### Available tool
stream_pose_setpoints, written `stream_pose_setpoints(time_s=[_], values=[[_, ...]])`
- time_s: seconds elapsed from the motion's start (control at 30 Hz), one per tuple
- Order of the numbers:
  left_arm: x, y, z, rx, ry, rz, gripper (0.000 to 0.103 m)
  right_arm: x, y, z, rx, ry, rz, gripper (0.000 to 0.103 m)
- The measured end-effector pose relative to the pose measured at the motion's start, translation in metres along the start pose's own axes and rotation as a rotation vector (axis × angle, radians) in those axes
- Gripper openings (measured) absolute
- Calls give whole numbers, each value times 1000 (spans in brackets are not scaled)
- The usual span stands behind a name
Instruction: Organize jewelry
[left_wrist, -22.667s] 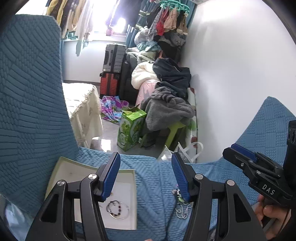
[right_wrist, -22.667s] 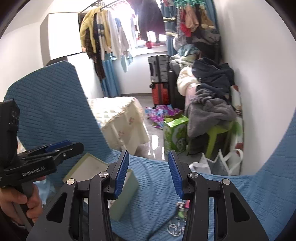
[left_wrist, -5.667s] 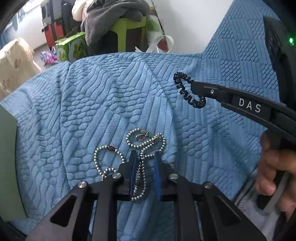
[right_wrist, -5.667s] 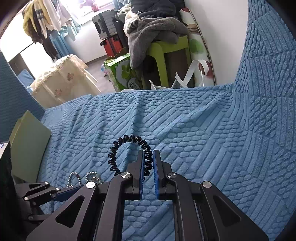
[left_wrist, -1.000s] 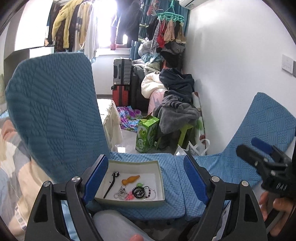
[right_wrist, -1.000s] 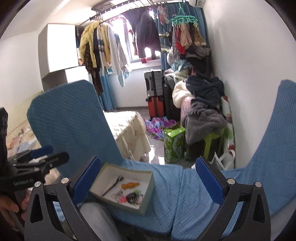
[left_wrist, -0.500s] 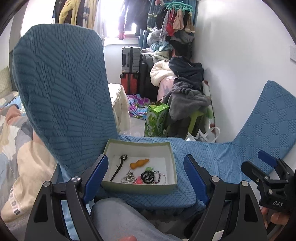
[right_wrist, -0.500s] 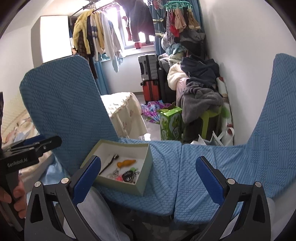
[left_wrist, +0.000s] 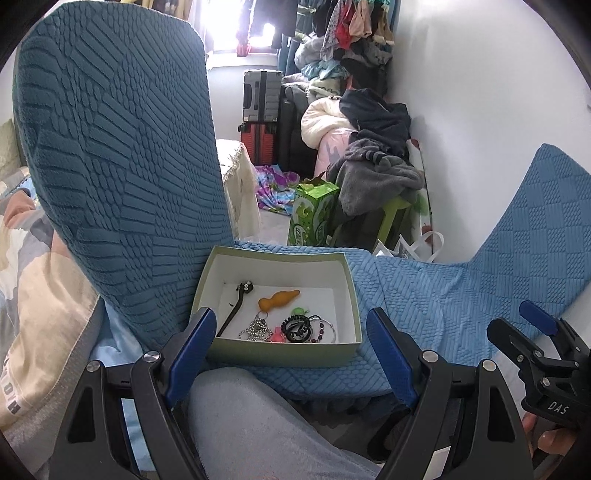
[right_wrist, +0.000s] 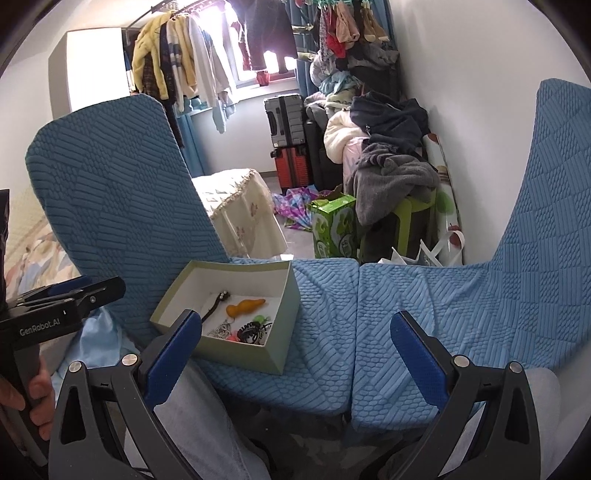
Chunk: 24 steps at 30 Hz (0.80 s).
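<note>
Green box (left_wrist: 280, 356) w/ hair clip (left_wrist: 279, 300), bead chain (left_wrist: 255, 328), bracelets, both tools (left_wrist: 291, 354) wide open, empty

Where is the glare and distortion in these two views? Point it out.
Left wrist view: window blown out at top, seat back bowed by fisheye. Right wrist view: window glare behind hanging clothes, dark vignette corners; box stays sharp.

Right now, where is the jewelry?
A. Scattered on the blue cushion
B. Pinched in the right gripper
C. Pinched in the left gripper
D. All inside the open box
D: the pieces, such as the black coil tie and bead chain, lie inside the box, while the left gripper and right gripper are open and empty.
</note>
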<state>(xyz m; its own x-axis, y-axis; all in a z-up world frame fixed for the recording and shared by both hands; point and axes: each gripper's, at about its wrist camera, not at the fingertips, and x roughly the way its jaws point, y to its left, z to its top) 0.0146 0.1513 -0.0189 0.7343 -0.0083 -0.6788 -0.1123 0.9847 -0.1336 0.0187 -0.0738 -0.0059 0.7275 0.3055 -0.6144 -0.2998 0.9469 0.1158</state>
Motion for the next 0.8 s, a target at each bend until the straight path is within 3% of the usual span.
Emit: stream_pose_setpoints(time_s=[0.8], values=[[3, 6, -6, -16, 20, 12, 84, 12, 0, -2, -19, 24, -35, 103]])
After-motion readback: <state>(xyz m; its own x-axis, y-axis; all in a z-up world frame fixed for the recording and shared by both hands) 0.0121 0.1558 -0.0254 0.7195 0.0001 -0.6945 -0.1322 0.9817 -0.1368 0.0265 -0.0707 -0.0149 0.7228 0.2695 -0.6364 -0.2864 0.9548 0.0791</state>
